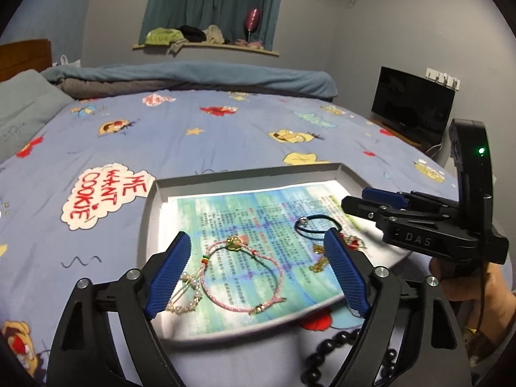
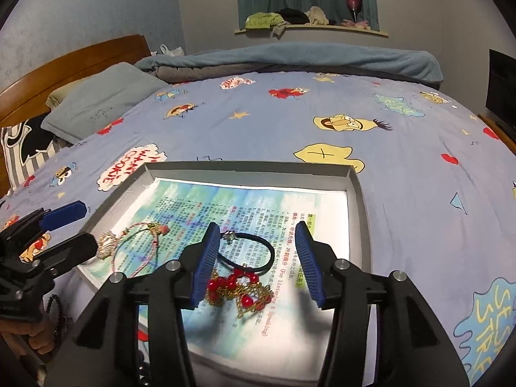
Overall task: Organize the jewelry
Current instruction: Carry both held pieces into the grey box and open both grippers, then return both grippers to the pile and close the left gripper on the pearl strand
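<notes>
A: The left gripper (image 1: 258, 258) stands wide open over the near left part of the tray (image 1: 245, 174), its blue pads (image 1: 346, 274) apart with nothing between them. Below the gap lies a pink cord bracelet (image 1: 242, 274) with a gold charm, flat on the printed paper (image 1: 251, 206) that lines the tray.

B: And the right gripper (image 2: 256, 262) is just as open, empty too. Between its pads I see a red bead and gold chain piece (image 2: 238, 290) on the paper, and beyond it a black cord bracelet (image 2: 258, 251) with a small silver charm.

A: From the left wrist, that red piece is mostly hidden behind the left gripper's right pad; only a bit of gold chain and red shows. But a pearl bracelet (image 1: 187, 293) lies plainly by the left pad, near the tray's left edge.

B: The right wrist shows it only as a pale cluster (image 2: 108, 243) beside the pink bracelet (image 2: 138, 248).

A: A string of black beads (image 1: 335, 345) lies outside the tray, on the bedsheet (image 1: 193, 122) at the near edge.

B: Here it is barely visible, low at the left edge of the view.
</notes>
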Action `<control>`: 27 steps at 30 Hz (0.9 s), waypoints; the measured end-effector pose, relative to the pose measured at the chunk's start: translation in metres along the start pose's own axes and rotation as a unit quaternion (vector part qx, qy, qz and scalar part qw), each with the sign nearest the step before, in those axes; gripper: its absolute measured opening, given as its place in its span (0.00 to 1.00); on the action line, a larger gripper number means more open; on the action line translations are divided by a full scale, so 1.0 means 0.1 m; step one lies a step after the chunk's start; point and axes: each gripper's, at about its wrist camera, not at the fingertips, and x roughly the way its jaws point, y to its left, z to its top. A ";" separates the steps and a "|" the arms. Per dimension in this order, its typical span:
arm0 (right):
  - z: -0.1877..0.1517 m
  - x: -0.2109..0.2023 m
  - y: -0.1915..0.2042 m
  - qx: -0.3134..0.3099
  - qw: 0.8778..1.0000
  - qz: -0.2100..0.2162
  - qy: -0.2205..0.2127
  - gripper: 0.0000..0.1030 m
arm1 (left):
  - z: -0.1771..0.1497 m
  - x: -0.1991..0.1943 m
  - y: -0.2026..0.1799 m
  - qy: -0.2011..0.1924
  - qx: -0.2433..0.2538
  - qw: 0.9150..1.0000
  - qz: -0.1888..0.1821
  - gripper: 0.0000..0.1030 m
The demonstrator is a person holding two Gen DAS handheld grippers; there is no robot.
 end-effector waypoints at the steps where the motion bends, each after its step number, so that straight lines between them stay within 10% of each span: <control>1: -0.01 -0.04 0.01 0.000 1.000 0.002 -0.006 0.54 | 0.00 -0.04 -0.01 -0.003 0.001 1.000 0.000 0.86; 27: -0.87 -1.00 0.45 -0.006 0.998 0.031 -0.056 0.72 | -0.98 -1.12 0.48 -0.056 -0.078 0.995 0.011 0.90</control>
